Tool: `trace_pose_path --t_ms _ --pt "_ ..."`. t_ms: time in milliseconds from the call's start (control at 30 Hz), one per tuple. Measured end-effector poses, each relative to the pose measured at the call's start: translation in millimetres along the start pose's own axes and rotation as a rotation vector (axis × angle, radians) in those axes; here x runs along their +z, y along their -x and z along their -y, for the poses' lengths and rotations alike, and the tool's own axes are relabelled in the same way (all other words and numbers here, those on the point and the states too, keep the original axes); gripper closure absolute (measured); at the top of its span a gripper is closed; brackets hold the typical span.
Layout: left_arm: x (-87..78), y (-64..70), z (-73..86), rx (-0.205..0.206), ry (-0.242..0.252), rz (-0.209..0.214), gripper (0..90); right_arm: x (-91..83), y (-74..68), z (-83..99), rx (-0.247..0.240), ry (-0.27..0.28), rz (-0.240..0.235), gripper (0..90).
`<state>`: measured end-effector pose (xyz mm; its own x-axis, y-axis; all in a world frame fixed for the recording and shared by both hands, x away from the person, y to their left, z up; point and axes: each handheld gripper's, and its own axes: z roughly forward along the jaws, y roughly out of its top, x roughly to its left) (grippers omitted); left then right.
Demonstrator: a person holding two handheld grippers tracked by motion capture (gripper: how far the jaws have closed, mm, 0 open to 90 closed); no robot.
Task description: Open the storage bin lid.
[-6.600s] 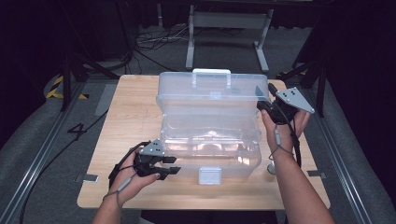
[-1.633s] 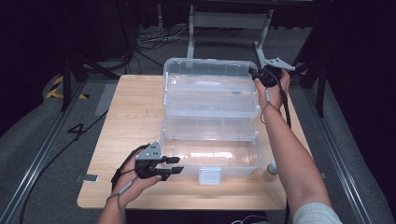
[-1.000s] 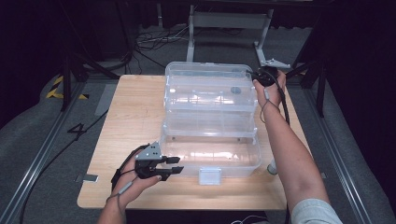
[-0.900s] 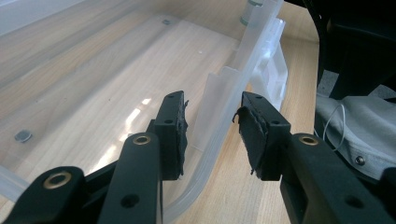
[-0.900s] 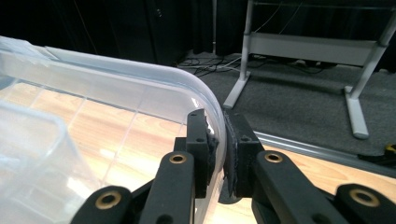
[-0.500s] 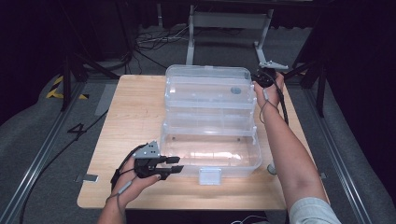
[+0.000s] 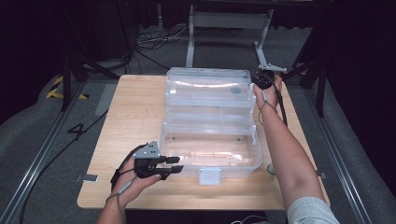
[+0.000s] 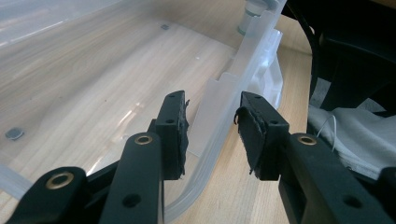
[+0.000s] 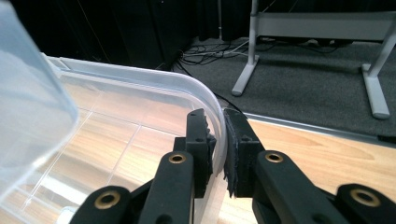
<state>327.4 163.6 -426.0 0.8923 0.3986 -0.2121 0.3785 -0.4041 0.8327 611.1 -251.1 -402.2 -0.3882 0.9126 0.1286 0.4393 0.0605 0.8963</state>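
High view: wooden table is sitting on grey carpet, with a clear plastic box lying open near its middle. The box's tub is resting toward the person's side; the lid is lying swung open on the far side, hinged along the middle, its rim reaching almost to the table's far edge. A white latch is hanging at the front wall of the tub.

Two forearms are coming in from the bottom. The right arm is stretching far across the table along the box's right side. The right gripper is sitting at the lid's far right corner. Right gripper view: the jaws are pinching the lid's curved rim between the two black pads, one pad inside the lid, one outside, closed tight on the plastic. Metal stand legs and cables are lying on the carpet beyond the table edge.

The left gripper is resting low on the table at the tub's near left corner. Left gripper view: the jaws are standing spread, straddling the tub's wall, one pad inside the tub and one outside. A gap is showing on both sides of the wall, so the pads are not touching it. A small grey foot is showing through the tub's floor.
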Motion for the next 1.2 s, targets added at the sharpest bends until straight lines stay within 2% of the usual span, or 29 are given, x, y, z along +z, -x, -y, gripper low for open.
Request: trace_pose_path --t_ms 367,467,567,700,767,833,933,1000,1033,1100,1200 --pt "0.0 0.0 0.0 0.001 0.001 -0.001 63.0 6.5 2.0 6.6 0.021 -0.024 0.001 81.5" --pt "0.0 0.1 0.1 0.001 0.001 -0.001 63.0 7.5 3.4 8.9 0.035 -0.011 -0.004 81.4" --pt "0.0 0.0 0.0 0.0 0.001 -0.001 63.0 7.7 3.7 8.7 0.027 -0.014 -0.01 80.8" --pt "0.0 -0.2 -0.4 -0.002 -0.001 0.002 62.9 3.1 5.1 6.9 0.053 -0.002 -0.017 70.8" --pt "0.2 -0.1 -1.9 -0.007 -0.014 0.001 62.7 -2.3 6.8 5.7 0.042 0.007 -0.017 70.5" --pt "0.4 0.4 -3.6 -0.016 -0.029 -0.002 62.2 -9.9 8.5 4.1 0.037 0.026 -0.027 65.6" --pt "0.7 0.4 -5.8 -0.02 -0.047 -0.003 61.6 -22.7 10.4 0.8 -0.006 0.04 -0.021 58.0" --pt "0.6 0.1 -5.9 -0.022 -0.047 0.0 61.8 -27.5 10.9 -0.3 -0.007 0.049 -0.024 57.3" --pt "0.0 -1.0 -6.1 -0.036 -0.046 0.009 62.0 -39.5 11.1 -2.4 -0.002 0.074 -0.04 54.4" --pt "-0.1 -1.3 -6.5 -0.041 -0.049 0.011 62.0 -50.8 10.7 -4.3 -0.014 0.096 -0.041 52.5" --pt "-0.4 -0.3 -10.2 -0.044 -0.085 0.008 60.4 -63.8 10.3 -5.5 -0.015 0.118 -0.066 50.8"
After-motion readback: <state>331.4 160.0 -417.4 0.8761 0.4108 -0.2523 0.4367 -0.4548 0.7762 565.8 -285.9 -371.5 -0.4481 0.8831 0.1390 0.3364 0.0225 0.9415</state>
